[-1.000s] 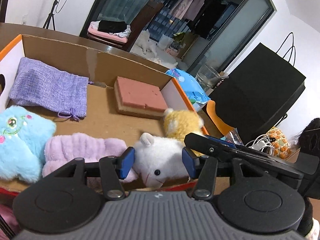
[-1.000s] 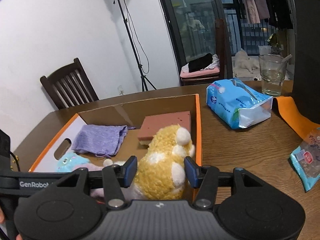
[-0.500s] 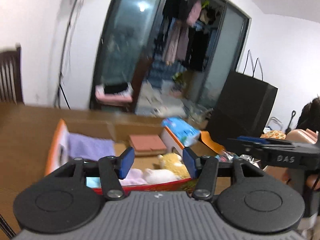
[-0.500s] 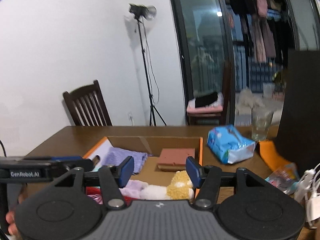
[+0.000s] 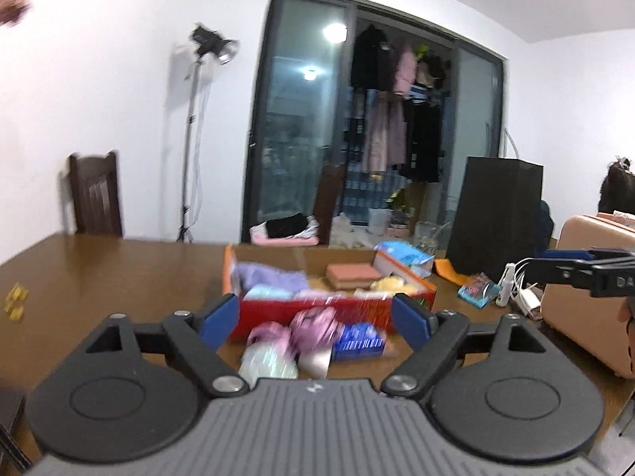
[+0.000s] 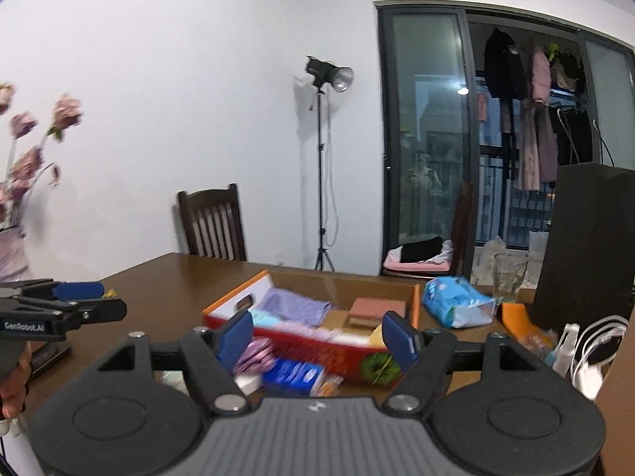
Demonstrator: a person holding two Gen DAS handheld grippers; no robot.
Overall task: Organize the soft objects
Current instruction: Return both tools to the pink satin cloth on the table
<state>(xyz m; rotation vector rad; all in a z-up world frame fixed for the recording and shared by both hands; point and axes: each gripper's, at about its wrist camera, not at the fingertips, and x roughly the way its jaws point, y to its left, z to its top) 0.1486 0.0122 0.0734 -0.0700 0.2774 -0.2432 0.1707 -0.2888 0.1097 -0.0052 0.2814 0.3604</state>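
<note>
A cardboard box point(image 5: 357, 310) with a red front and orange rim sits mid-table. It holds a purple pouch point(image 5: 270, 273), a pink sponge point(image 5: 351, 273), a yellow plush point(image 5: 391, 285) and a light blue plush point(image 5: 270, 291). Both grippers are held well back from it, above the table. My left gripper point(image 5: 315, 319) is opening its jaws with nothing between them. My right gripper point(image 6: 317, 337) is also opening, empty. The right wrist view shows the box point(image 6: 238, 291), pouch point(image 6: 293, 305) and sponge point(image 6: 371, 309). Each gripper shows in the other's view: left gripper point(image 6: 59, 309), right gripper point(image 5: 587, 269).
Loose items lie in front of the box: a pink bundle point(image 5: 313, 325), a blue packet point(image 5: 359, 341), a green thing point(image 6: 379, 369). A blue tissue pack point(image 6: 452, 301), a glass point(image 6: 508, 277), a black paper bag point(image 6: 587, 246) and white cables point(image 6: 587, 357) stand right. A chair point(image 6: 212, 222) stands behind.
Both grippers have pulled back and up from the box, leaving the white and yellow plush toys inside, and their jaws have spread wider. The whole box and table are now in view.
</note>
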